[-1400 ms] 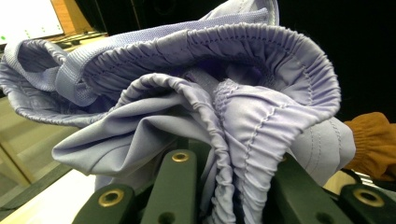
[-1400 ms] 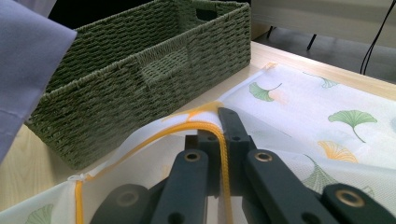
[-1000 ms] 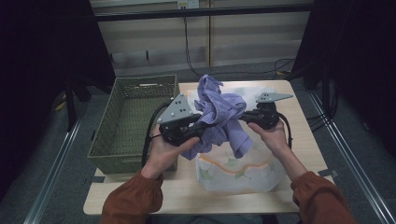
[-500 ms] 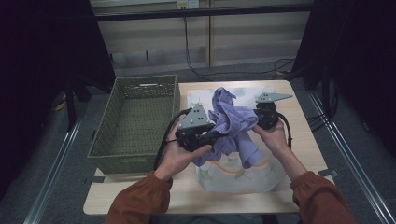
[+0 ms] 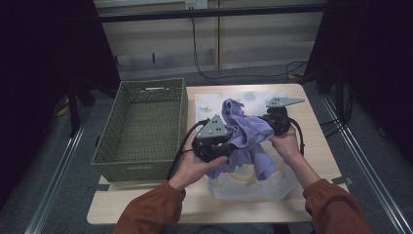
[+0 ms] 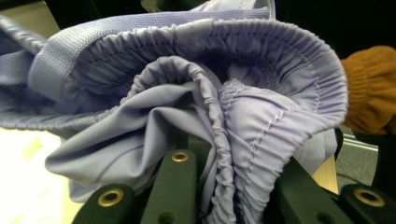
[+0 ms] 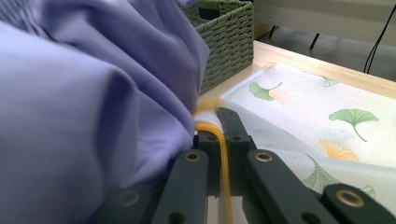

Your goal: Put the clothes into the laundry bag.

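Together we held the lavender garment bunched between both tools, above the leaf-print cloth on the surface.

Our left tool was clamped on the gathered elastic waistband; our right tool was pinched shut on a yellow cord beside the fabric. Light, limp and slippery, it would likely sag; we judged the stitched waistband the firmest hold. A woven basket sat left.

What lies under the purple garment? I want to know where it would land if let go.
Under the purple garment lies a white leaf-print cloth spread on the table. The part of the cloth directly beneath is covered, so anything lying there cannot be seen.
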Motion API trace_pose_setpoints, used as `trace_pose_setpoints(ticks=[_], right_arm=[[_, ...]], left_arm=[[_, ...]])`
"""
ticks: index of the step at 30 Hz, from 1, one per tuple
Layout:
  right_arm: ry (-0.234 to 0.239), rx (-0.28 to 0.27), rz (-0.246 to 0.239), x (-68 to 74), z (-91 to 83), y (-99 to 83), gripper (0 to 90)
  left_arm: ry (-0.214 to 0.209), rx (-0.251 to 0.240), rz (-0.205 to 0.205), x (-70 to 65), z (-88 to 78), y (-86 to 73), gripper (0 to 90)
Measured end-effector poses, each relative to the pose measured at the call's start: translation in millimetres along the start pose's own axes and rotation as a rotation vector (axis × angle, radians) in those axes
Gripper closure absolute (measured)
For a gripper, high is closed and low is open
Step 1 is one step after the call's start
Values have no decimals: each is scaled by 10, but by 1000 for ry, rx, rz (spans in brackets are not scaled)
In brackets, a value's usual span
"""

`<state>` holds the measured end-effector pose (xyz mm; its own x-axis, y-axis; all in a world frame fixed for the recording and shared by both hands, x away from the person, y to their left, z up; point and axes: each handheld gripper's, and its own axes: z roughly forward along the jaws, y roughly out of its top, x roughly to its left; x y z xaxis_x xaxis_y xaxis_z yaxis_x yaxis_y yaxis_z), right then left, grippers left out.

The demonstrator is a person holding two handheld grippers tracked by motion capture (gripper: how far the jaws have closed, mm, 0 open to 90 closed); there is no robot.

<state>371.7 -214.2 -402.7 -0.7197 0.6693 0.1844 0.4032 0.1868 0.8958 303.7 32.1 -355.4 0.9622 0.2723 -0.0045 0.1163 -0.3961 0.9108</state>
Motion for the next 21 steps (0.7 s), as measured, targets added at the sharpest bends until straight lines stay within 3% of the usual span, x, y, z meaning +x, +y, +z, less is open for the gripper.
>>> trace_pose_setpoints(ticks=[9,17,21], right_arm=[[-2,1,-1,3,-1,2,894],[-2,0,-2,-2,-14,3,894],[-2,5,-9,10,-5,2,894]], left_arm=[[-17,42,4,-14,157,-77,814],[-33,109,14,-41,338,-181,813],[-47,122,-3,-7,392,-236,813]])
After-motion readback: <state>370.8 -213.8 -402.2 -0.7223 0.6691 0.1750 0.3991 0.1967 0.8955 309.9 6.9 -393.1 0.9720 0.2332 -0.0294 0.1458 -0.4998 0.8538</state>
